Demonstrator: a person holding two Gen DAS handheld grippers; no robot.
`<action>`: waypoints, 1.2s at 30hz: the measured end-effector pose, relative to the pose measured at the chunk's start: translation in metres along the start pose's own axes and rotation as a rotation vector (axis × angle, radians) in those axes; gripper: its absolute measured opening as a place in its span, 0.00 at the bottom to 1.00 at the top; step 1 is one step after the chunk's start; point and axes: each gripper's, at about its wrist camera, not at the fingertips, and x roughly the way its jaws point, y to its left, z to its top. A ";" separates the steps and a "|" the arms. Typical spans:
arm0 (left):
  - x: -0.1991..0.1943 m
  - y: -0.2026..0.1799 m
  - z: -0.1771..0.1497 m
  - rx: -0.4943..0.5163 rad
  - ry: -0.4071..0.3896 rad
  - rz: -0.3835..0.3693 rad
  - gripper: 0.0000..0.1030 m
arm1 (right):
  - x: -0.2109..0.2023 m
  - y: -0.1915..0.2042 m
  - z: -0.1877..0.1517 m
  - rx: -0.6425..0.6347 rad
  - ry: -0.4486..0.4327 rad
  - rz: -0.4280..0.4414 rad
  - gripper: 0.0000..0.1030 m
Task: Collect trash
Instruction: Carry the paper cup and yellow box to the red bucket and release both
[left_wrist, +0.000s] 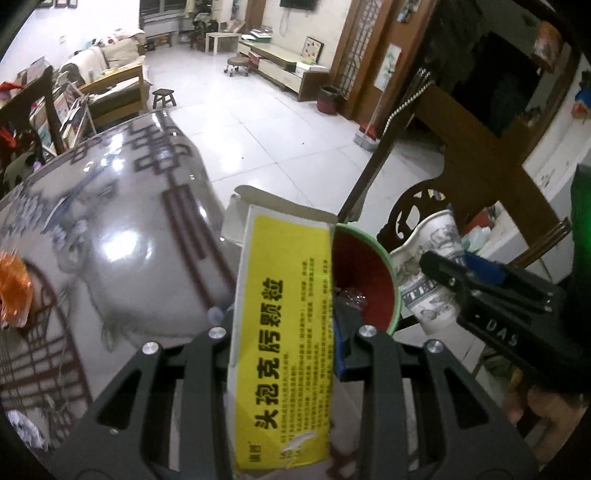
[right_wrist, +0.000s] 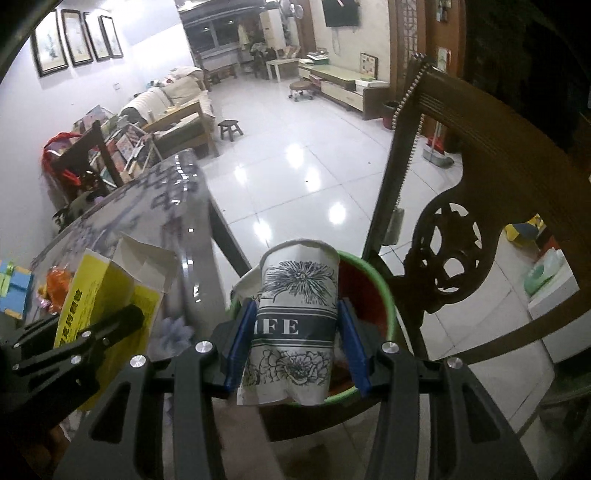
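White floor tiles (right_wrist: 295, 173) shine beyond a glossy patterned tabletop (left_wrist: 110, 258), with a carved wooden chair (right_wrist: 480, 206) off to my right. My left gripper (left_wrist: 284, 332) is clamped on a yellow box (left_wrist: 284, 314), its flap open at the far end; the fingers press its two sides, and the blue pad (left_wrist: 340, 354) shows on the right one. My right gripper (right_wrist: 295, 332) is squeezed on a crumpled paper cup (right_wrist: 295, 314) printed with flowers, blue fingers (right_wrist: 240, 339) pinching it on both sides. Both pieces of trash hang just at a red bin with a green rim (right_wrist: 384, 295): the box at its left edge, the cup over its near rim. Something clear and crinkled lies inside the bin (left_wrist: 351, 297); I cannot tell what. An orange wrapper (left_wrist: 14, 288) lies on the tabletop, well to the left. A sofa (right_wrist: 173, 99) and small stool (right_wrist: 229, 129) stand across the room.
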 end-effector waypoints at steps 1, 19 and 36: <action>0.006 -0.002 0.002 0.007 0.008 0.005 0.30 | 0.003 -0.004 0.002 0.003 0.001 -0.001 0.43; 0.045 -0.017 0.018 0.056 0.041 0.032 0.30 | 0.035 -0.025 0.013 0.034 0.032 -0.016 0.43; 0.006 -0.011 0.024 0.060 -0.053 0.043 0.67 | 0.005 -0.025 0.016 0.037 -0.030 -0.060 0.62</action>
